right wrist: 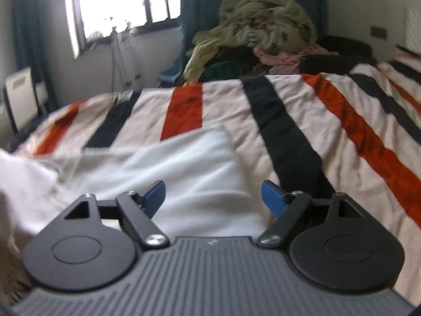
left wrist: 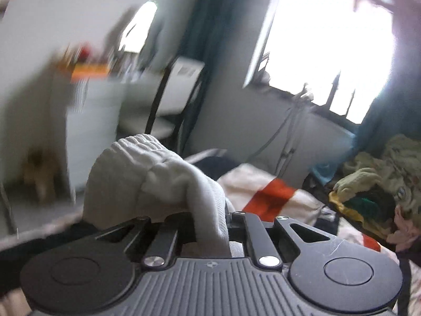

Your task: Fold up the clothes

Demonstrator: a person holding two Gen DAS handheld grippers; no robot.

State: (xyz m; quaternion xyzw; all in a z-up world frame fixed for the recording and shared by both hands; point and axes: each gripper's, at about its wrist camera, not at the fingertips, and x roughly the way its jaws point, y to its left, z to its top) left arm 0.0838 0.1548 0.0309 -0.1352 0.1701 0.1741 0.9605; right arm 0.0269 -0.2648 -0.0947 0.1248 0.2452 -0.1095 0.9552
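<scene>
Now | white garment [right wrist: 184, 173] is lying soft and rumpled on striped blanket [right wrist: 302, 121], running leftward | its ribbed band [left wrist: 147, 173] is bunching upward, pinched by left gripper [left wrist: 208, 223] | right gripper [right wrist: 213, 197] is hovering over it, fingers apart | clothes pile [right wrist: 263, 26] is sitting behind.

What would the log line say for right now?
left gripper: shut on white garment, lifted | right gripper: open over white garment | striped blanket underneath

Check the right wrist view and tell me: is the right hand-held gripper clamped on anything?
No: the right hand-held gripper is open, empty, above the white garment.
</scene>
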